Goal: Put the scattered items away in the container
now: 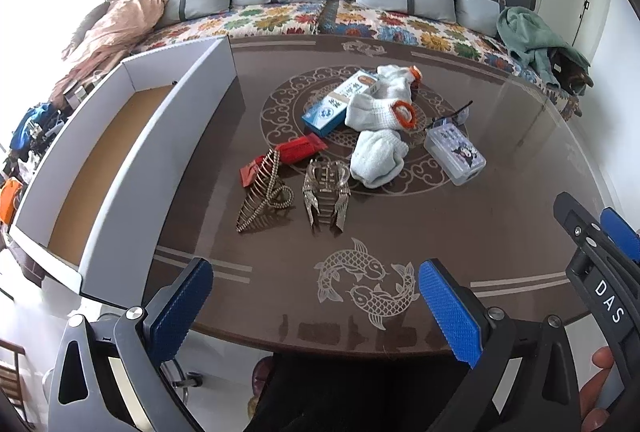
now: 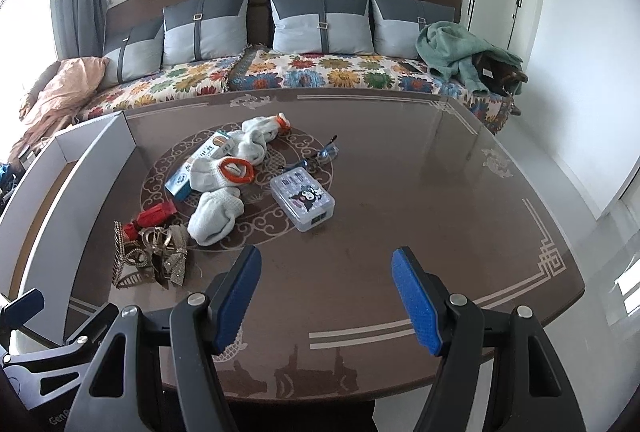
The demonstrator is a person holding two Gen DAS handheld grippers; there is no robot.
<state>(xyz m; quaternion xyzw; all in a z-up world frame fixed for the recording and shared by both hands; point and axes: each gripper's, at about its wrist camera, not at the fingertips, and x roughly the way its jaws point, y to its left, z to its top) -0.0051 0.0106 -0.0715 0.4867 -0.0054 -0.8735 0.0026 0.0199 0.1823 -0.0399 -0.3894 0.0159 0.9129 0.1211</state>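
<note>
Scattered items on table (image 1: 460,224), white container (image 1: 132,168) empty at left edge.
Left tongs (image 1: 316,308), right tongs (image 2: 326,302): both wide open, holding nothing; socks (image 1: 378,156), blue box (image 1: 340,102), hair clips (image 1: 326,192) clustered mid-table.

A home, likely a living room: cushioned sofa (image 2: 280,72) behind a patterned coffee table (image 2: 400,200).

A brown glass-topped table (image 1: 460,232) w/ pale fish and scroll inlay is seen. At its left edge a white open box (image 1: 100,168) is set, cardboard floor bare. Clustered mid-table: two metal hair claws (image 1: 266,192) (image 1: 326,194), a red packet (image 1: 284,156), a blue-white carton (image 1: 340,102), white socks (image 1: 378,156) w/ orange cuffs, a clear plastic case (image 1: 454,152), and glasses (image 1: 452,116) just behind it.
</note>
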